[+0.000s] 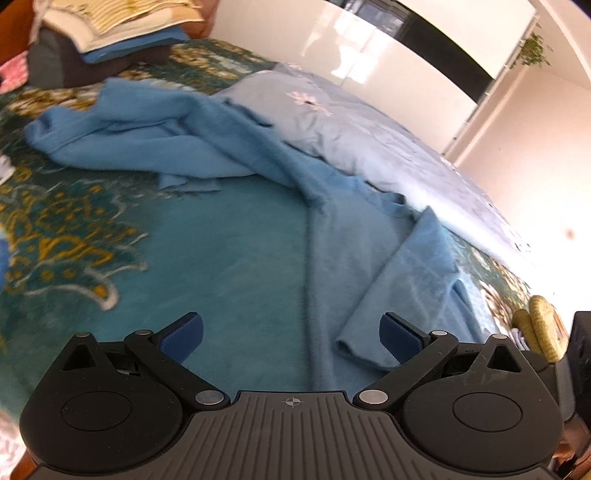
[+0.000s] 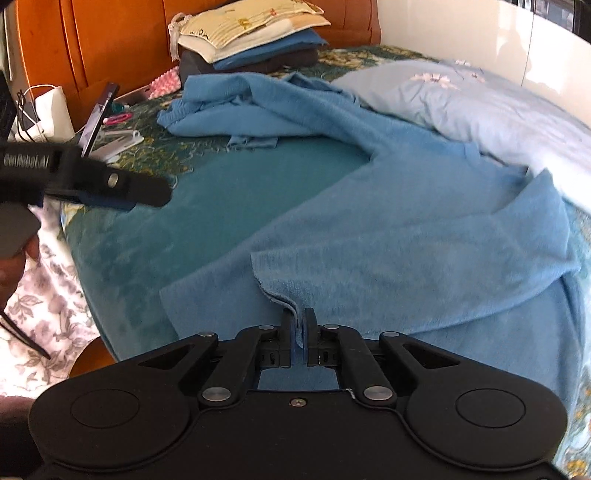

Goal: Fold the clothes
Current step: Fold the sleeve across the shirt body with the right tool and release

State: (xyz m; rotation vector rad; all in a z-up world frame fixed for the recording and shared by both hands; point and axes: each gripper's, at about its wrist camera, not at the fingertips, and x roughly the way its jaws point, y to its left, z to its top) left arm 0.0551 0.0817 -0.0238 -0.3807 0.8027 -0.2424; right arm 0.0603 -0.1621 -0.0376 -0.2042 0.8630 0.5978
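A blue fleece garment [image 2: 406,229] lies spread and partly rumpled across the teal bedspread [image 2: 236,192], its sleeves trailing toward the headboard. My right gripper [image 2: 299,323] is shut on the garment's near edge, a fold of blue cloth pinched between its jaws. In the left wrist view the same garment [image 1: 207,136] stretches over the bed, with one sleeve end [image 1: 399,295] lying just ahead of the right finger. My left gripper [image 1: 291,332] is open above the bedspread [image 1: 229,251], with nothing between its blue pads. The left gripper [image 2: 122,192] also shows at the left of the right wrist view.
A pale blue floral pillow [image 2: 480,107] lies at the bed's far right. Folded clothes and a cushion [image 2: 251,33] are stacked against the wooden headboard [image 2: 110,40]. A tablet [image 2: 99,118] and small items sit at the bed's left edge.
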